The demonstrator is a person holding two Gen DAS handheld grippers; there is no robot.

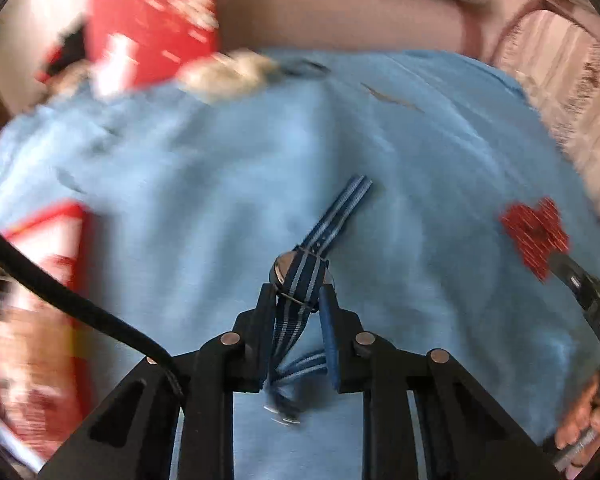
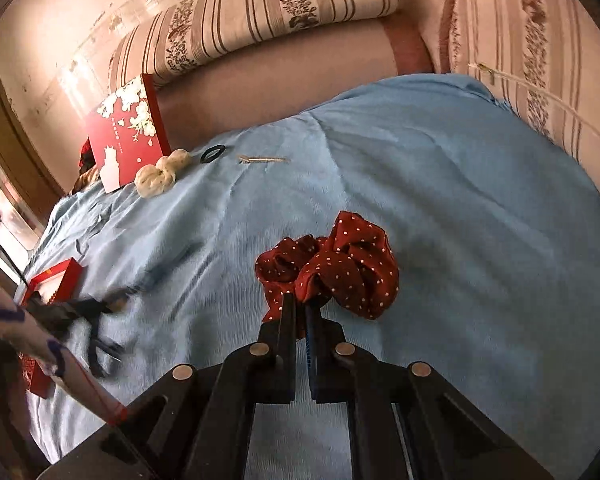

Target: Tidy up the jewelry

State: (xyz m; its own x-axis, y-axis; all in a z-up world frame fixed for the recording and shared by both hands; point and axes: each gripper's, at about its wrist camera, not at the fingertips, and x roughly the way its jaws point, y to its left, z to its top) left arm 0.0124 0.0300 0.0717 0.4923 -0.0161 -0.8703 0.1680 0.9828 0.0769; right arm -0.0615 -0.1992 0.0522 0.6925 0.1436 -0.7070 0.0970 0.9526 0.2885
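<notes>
We pinch a light, floppy striped watch in our left gripper by its strap. Our right gripper's fingers press together on a soft red scrunchie, gripping its near fold.

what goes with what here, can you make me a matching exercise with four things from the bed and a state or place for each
Things:
1. striped watch
2. red dotted scrunchie
3. black hair tie
4. red floral box lid

States or places:
a. propped up at the far edge of the blue cloth
b. between the left gripper's fingers
c. pinched by the right gripper
d. lying flat beside the white fluffy hair ties

Pairs: 1-b, 2-c, 3-d, 4-a
</notes>
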